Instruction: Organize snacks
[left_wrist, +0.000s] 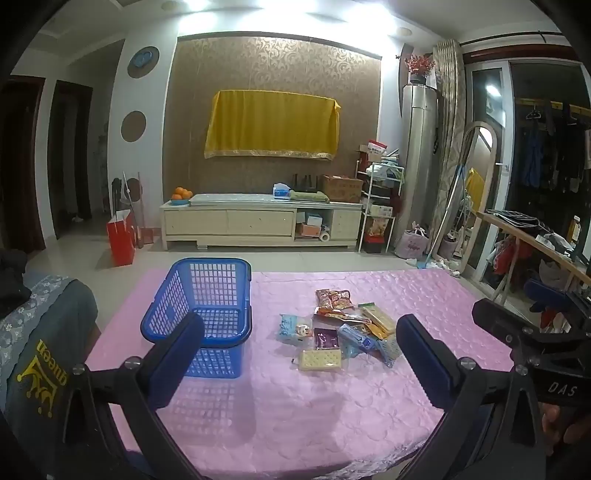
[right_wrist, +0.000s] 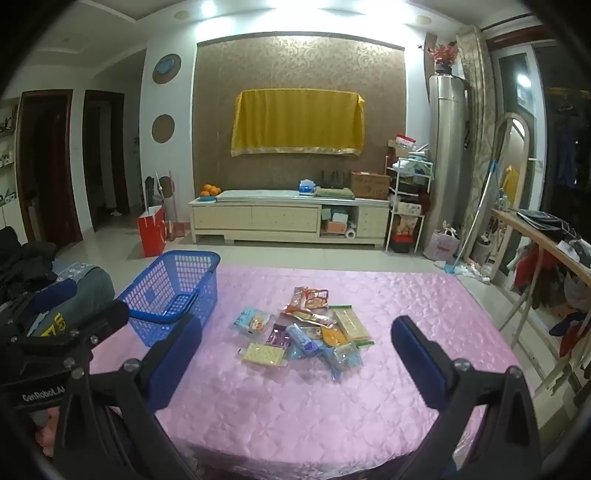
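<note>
Nearest you, both sets of jaws stand wide open and hold nothing: the left gripper and the right gripper hover above the near part of the pink-covered desk, well short of anything on it.

The snack pile lies straight ahead between your right jaws, while from the left wrist view it sits ahead and toward the right finger. I judge your right hand the better placed for the first pick. The closest piece is the cracker pack, a flat pale rectangle in clear wrap, its long axis running across your approach.

Behind it the pile is a loose overlap of small flat packets: blue, purple, orange and red wrappers, some tilted on others.

Farther left stands the blue basket, upright and apparently empty, apart from the pile.
</note>
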